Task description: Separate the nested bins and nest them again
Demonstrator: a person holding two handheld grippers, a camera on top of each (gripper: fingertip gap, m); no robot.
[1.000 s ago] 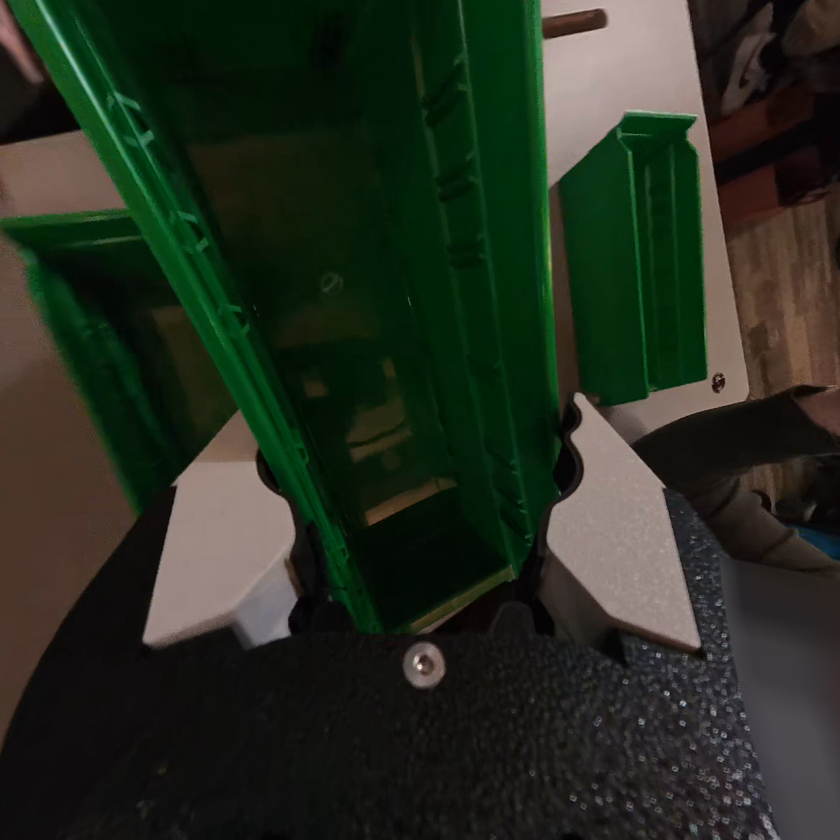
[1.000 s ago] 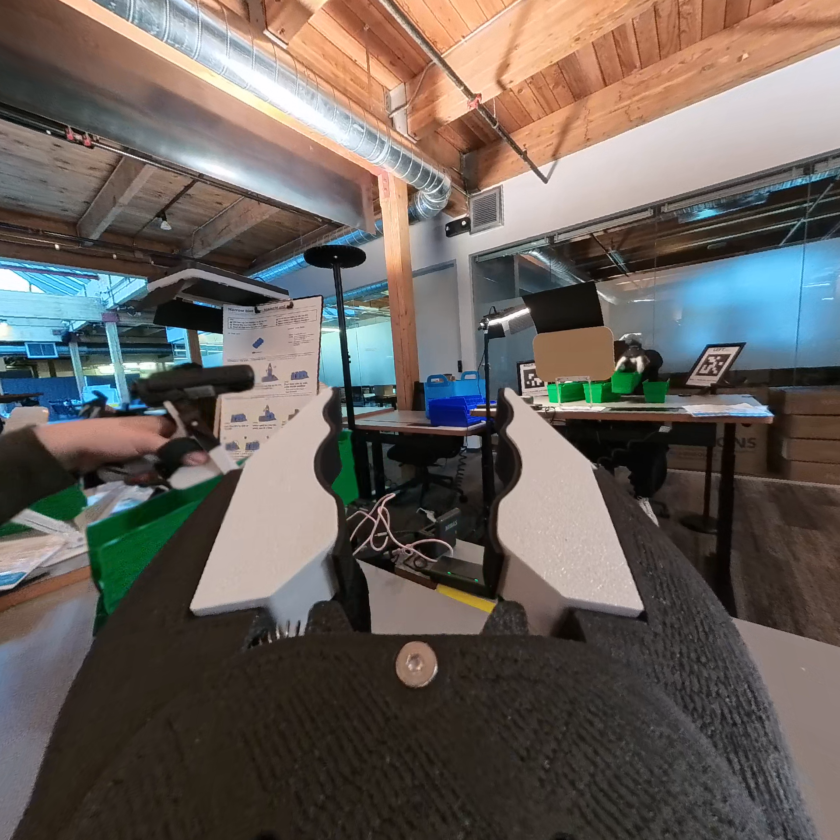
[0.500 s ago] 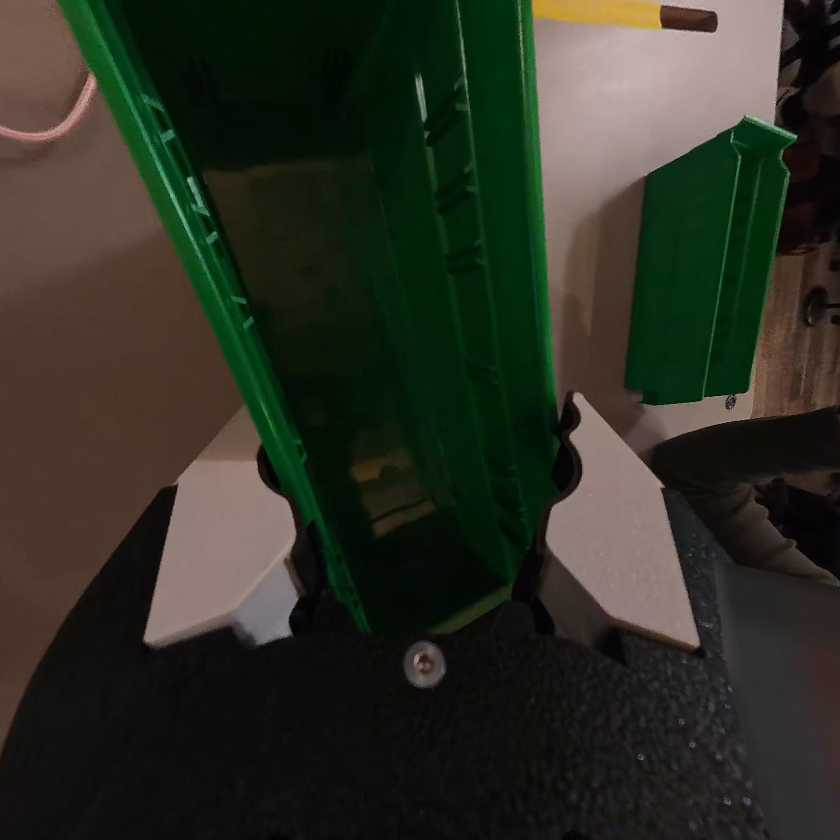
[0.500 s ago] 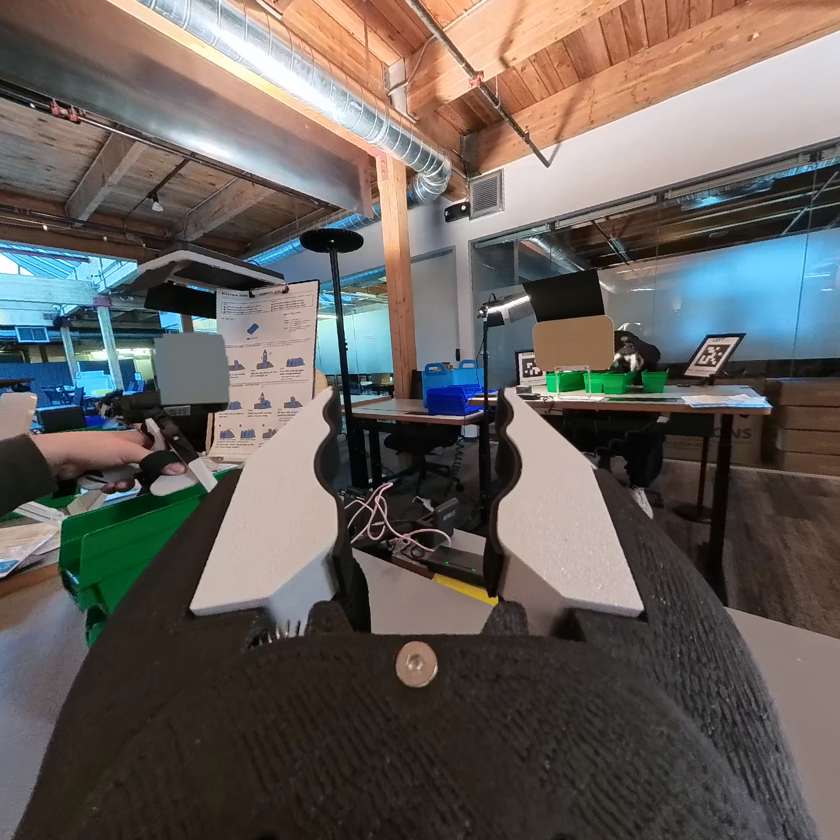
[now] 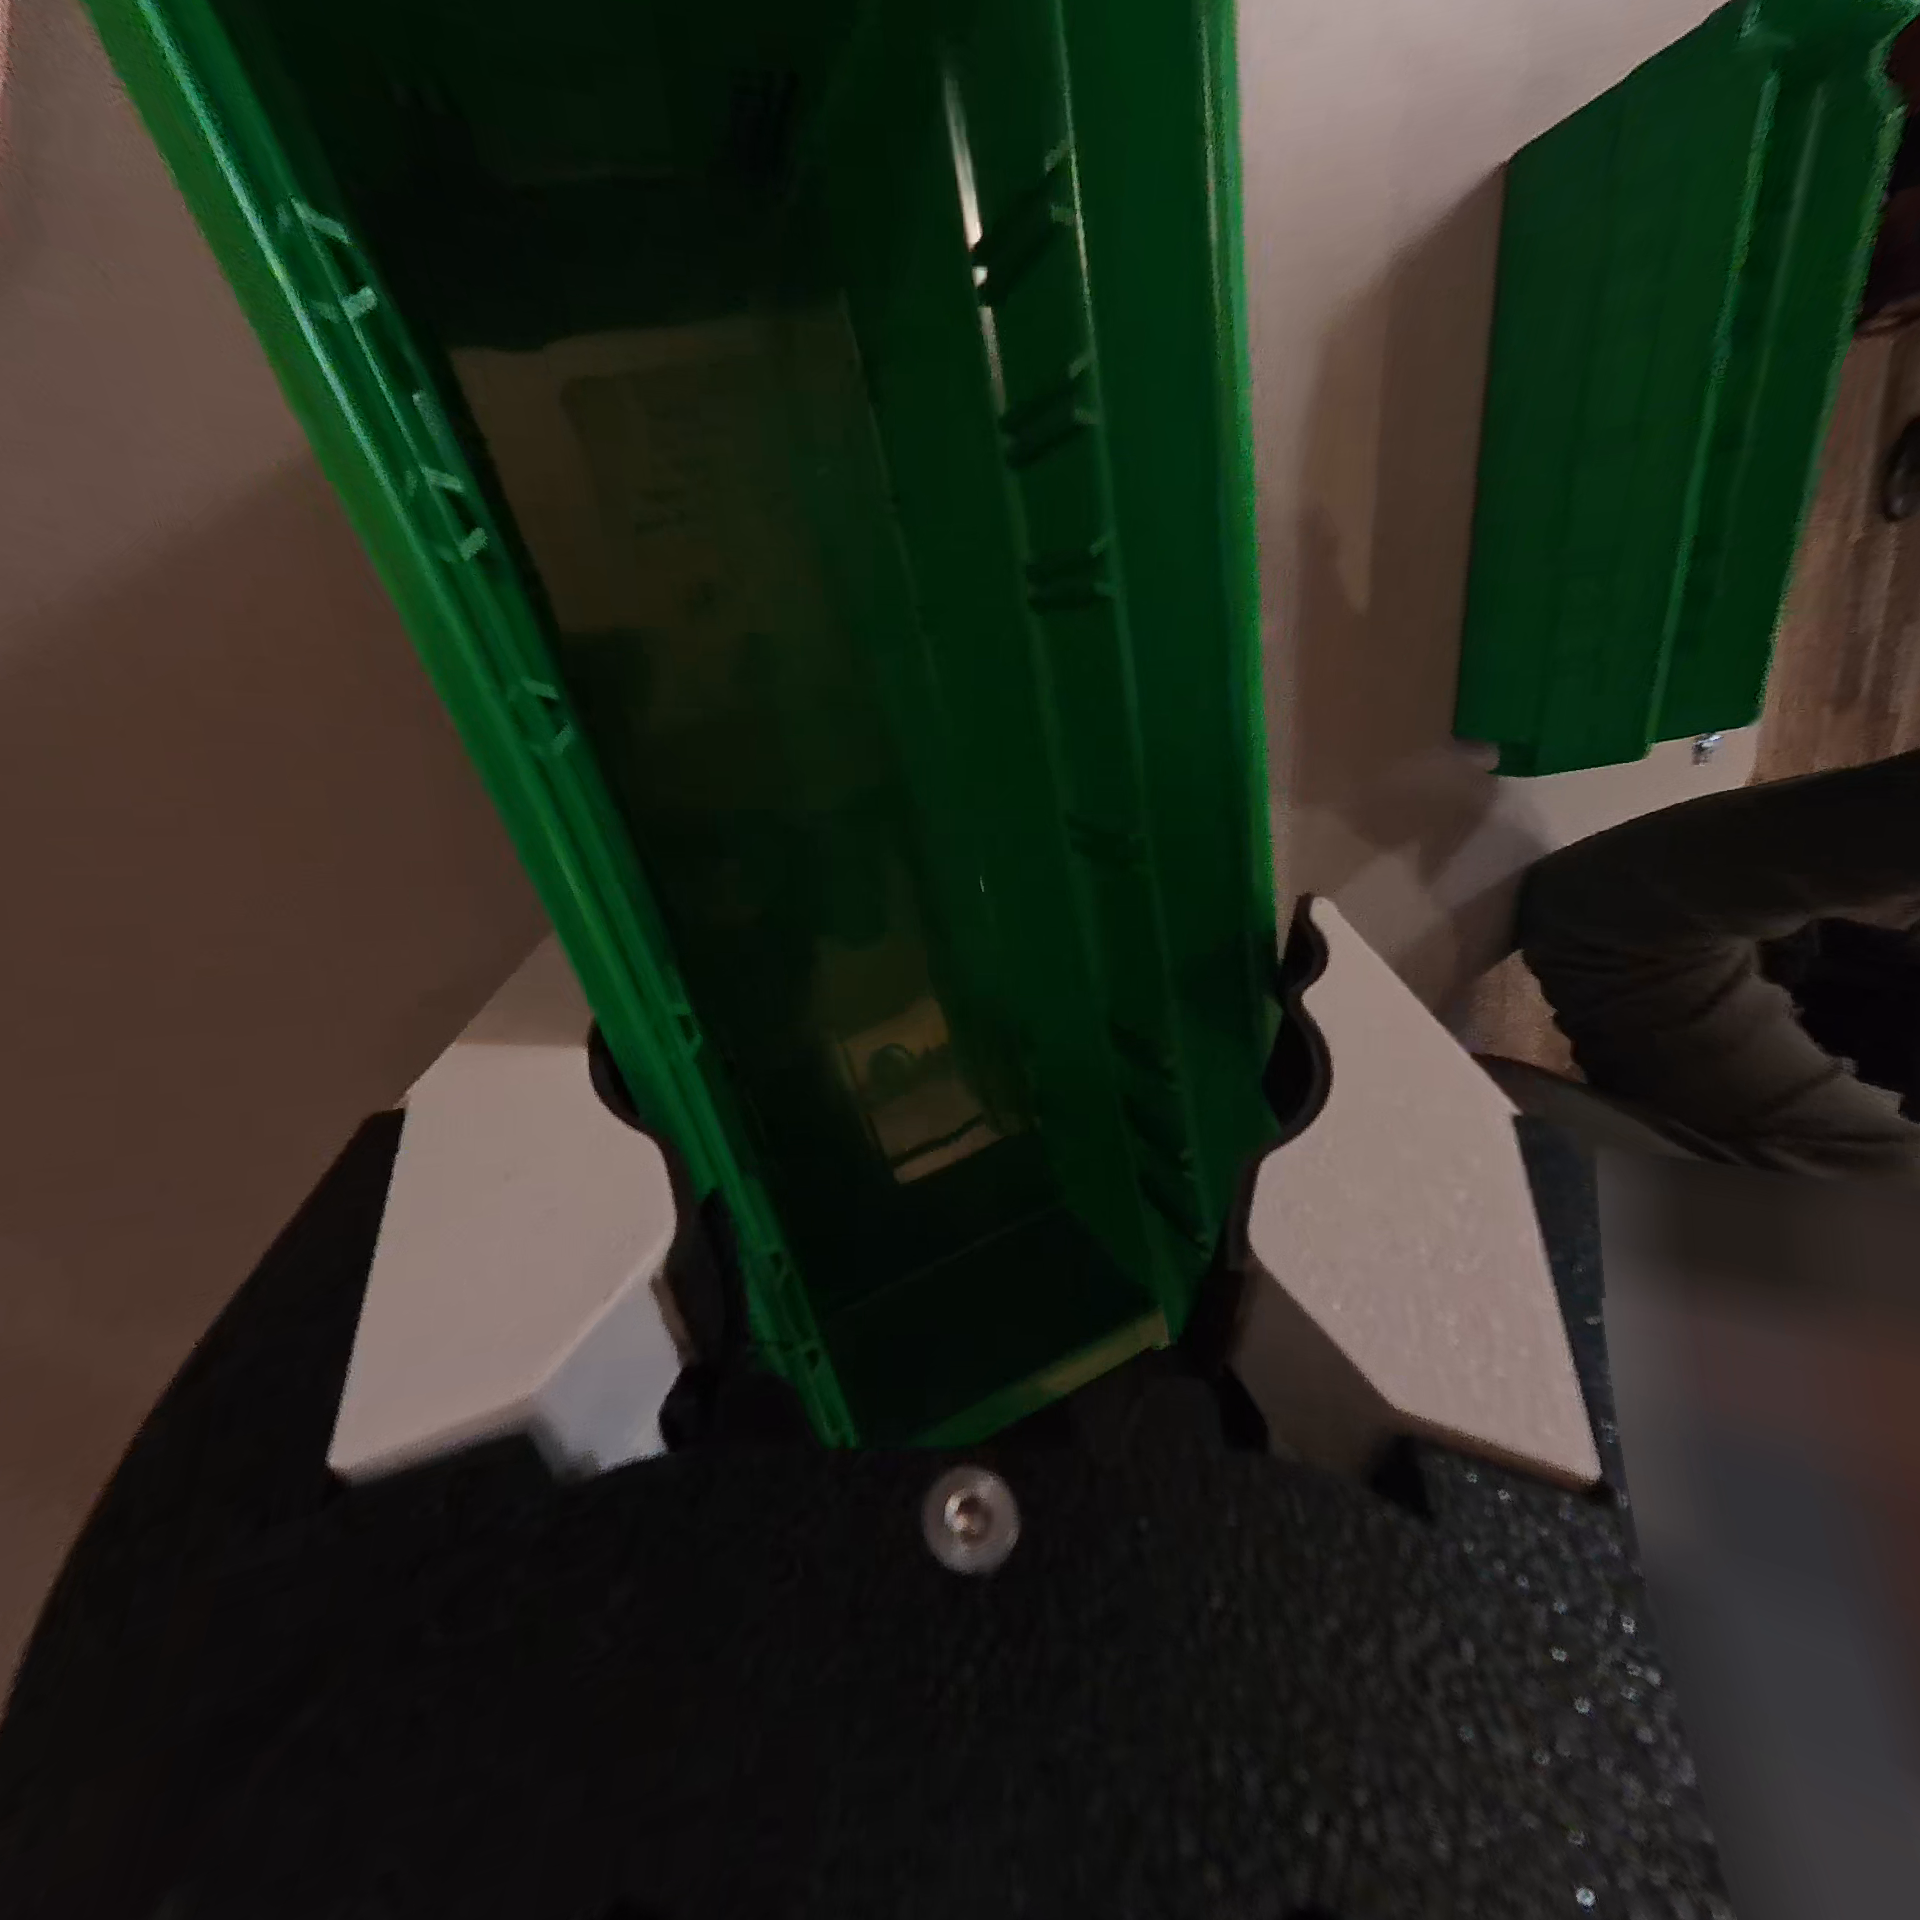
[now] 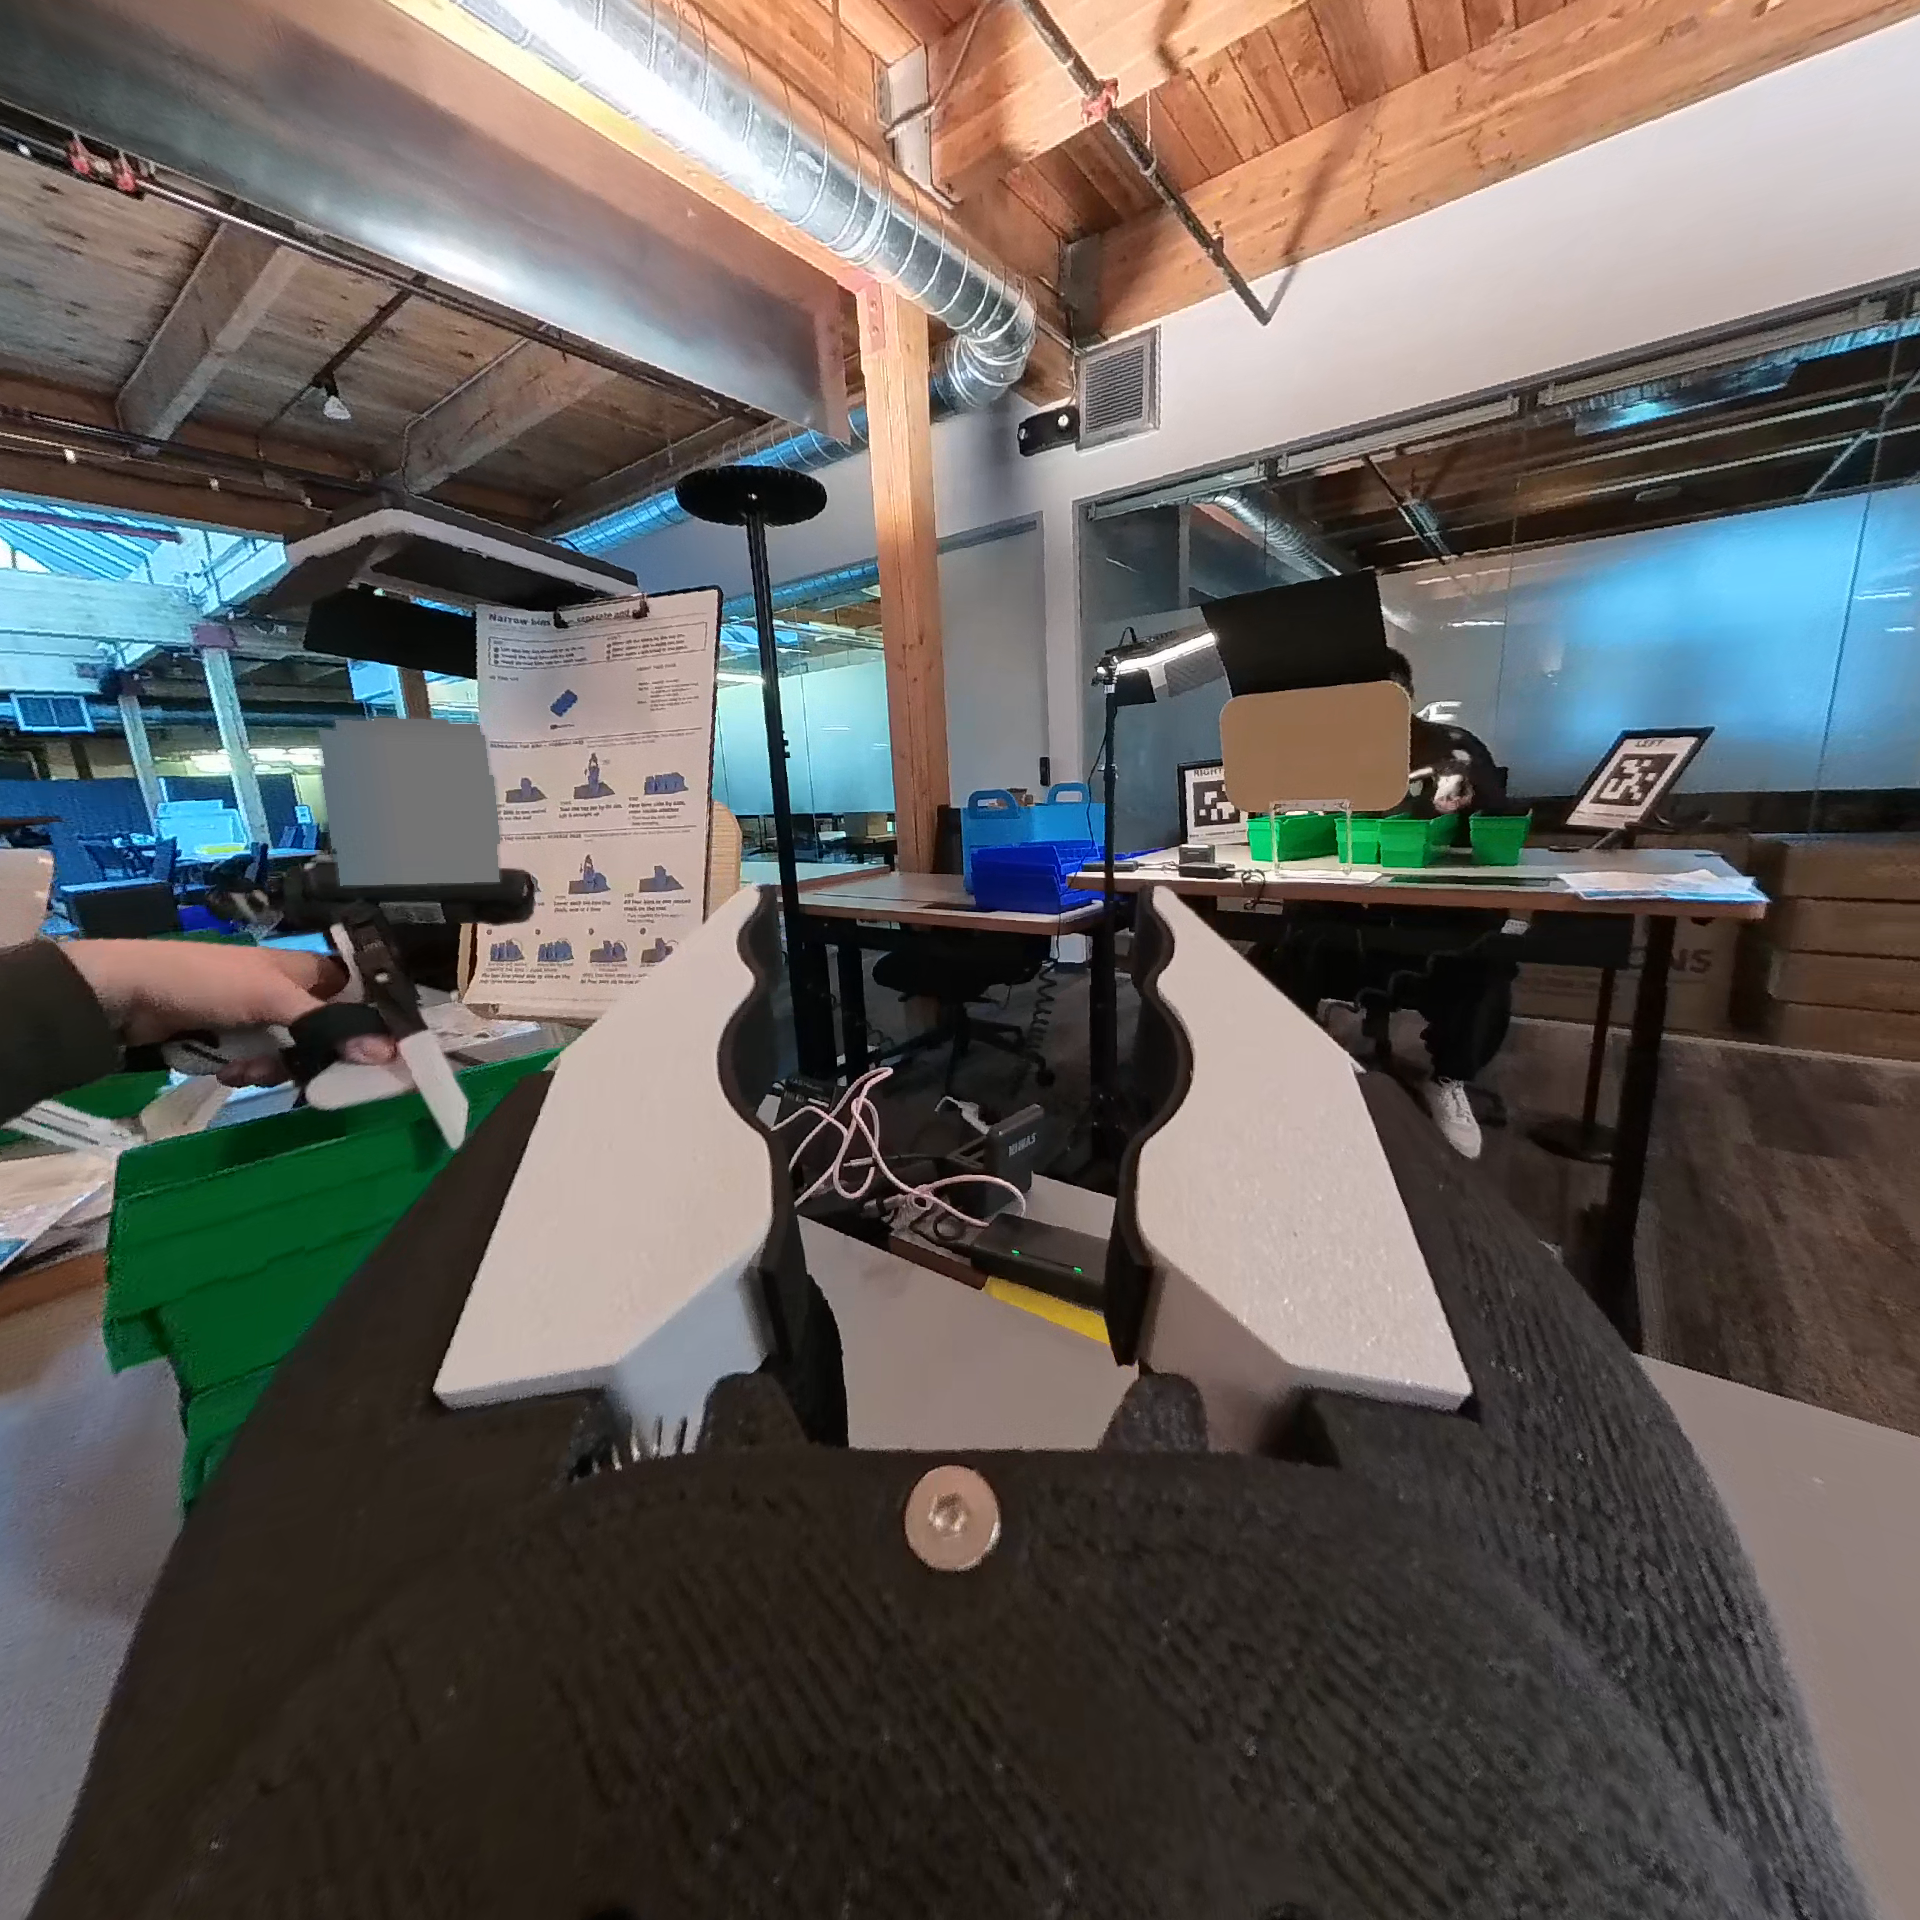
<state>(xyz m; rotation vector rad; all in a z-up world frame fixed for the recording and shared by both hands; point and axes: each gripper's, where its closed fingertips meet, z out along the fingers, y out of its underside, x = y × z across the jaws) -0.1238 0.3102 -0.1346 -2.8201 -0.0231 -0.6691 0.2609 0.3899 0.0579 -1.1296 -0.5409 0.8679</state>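
While the left gripper [image 5: 940, 1195] is clamped across the near end of a long green bin [image 5: 790, 644], that bin runs forward from between its fingers above the table [image 5: 208, 675]. Beyond the right finger, a second bin [image 5: 1631, 436] lies apart. The right gripper [image 6: 951, 1122] is spread and empty. The plastic looks light, stiff and slick; ribbed rims suit holding.

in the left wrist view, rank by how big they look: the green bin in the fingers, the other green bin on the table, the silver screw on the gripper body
1. Held green bin: largest by far, though nearness to the camera inflates it.
2. Other green bin, lying farther off on the table.
3. Silver screw: smallest.
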